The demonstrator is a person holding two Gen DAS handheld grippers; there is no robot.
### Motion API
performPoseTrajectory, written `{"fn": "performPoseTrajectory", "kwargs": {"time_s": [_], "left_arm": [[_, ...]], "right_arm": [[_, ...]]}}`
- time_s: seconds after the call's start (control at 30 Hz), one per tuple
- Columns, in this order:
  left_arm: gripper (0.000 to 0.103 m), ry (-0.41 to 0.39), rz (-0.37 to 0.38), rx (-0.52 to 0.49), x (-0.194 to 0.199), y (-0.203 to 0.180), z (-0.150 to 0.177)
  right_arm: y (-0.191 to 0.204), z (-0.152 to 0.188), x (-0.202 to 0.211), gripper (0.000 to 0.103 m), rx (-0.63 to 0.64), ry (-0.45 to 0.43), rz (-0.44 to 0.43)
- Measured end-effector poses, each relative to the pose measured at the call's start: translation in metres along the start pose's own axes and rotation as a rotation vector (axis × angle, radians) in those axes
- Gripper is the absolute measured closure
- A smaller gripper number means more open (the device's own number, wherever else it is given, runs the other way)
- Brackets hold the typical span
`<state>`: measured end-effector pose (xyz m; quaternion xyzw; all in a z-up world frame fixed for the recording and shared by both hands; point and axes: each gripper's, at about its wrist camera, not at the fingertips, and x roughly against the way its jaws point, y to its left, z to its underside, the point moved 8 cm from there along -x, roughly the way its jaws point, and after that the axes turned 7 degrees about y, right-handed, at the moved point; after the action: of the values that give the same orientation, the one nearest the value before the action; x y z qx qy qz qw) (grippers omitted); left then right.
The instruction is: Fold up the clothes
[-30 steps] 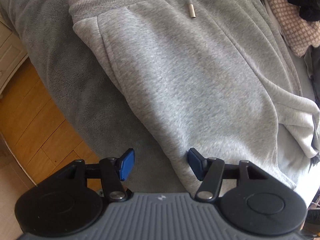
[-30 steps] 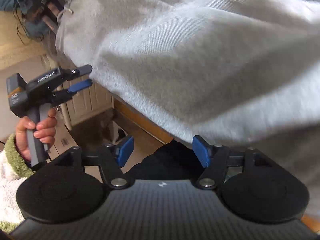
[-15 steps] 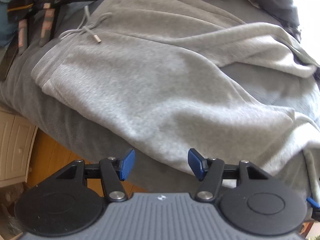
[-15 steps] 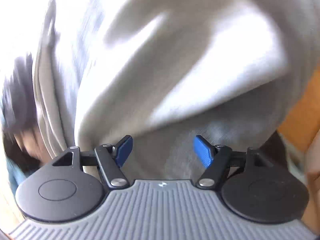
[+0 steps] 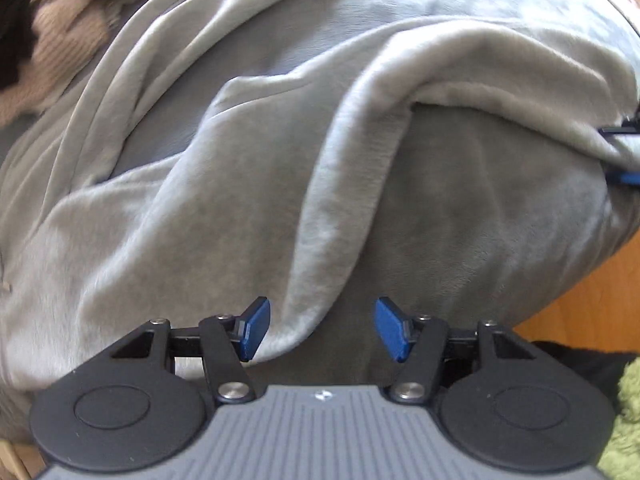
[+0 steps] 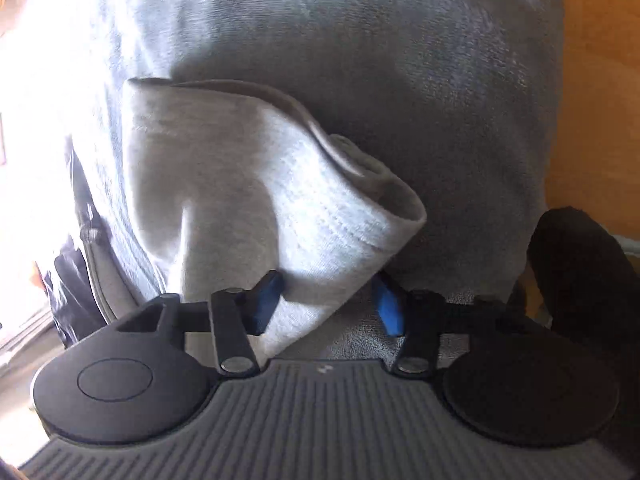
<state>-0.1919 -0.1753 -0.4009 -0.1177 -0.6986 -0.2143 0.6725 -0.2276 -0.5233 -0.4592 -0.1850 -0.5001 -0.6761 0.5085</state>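
Tongs first. Your right gripper (image 6: 328, 304) has just been closing, and the cuffed hem (image 6: 340, 220) of one sweatpants leg lies between its blue pads; the left pad (image 6: 266, 300) touches the cloth, while the right pad looks just clear of it, so read this as not yet a grip. Your left gripper (image 5: 320, 330) stands half open with nothing clamped; the tip of the other leg's hem (image 5: 320, 240) lies just ahead of and between its jaws, nearer the left pad.

Light grey sweatpants (image 5: 200, 160) lie rumpled across a darker grey blanket (image 5: 480, 200). One leg runs from far right down toward your left gripper; the body of the garment bunches to the left. A tan knitted item (image 5: 60, 52) sits at the far left. Wooden floor (image 5: 592, 300) shows at the near right, past the blanket's edge.

Risks, judged:
- The right pads may catch only the top layer of the hem, so the leg would open out when lifted.
- The left gripper could pinch blanket pile with the hem, since both are soft and grey; a lift would drag the bedding.
- Uneven grips on the two hems would skew the fold.
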Motion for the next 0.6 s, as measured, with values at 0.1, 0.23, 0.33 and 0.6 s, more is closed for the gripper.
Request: {"fn": "performPoseTrajectory", "kwargs": {"time_s": [0.1,0.23,0.33,0.6], "left_arm": [[0.043,-0.021,-0.058,-0.106,-0.006,-0.026,-0.006],[0.043,-0.064,-0.074,-0.146,-0.003,-0.038,-0.012],[0.043,-0.105,-0.085,-0.153,0.003,-0.030,-0.022],[0.043,-0.116,-0.087,0.066,0.013,0.040,-0.055]], "right_arm": [[0.014,-0.016,0.010,0.094,0.071,-0.001,0.002],[0.053,-0.029,0.026,0.098,0.138,0.052,-0.046],[0.097,-0.034,0.038,0.098,0.143,0.117,-0.130],[0.250,-0.042,-0.001,0.077,0.182,0.235,-0.422]]}}
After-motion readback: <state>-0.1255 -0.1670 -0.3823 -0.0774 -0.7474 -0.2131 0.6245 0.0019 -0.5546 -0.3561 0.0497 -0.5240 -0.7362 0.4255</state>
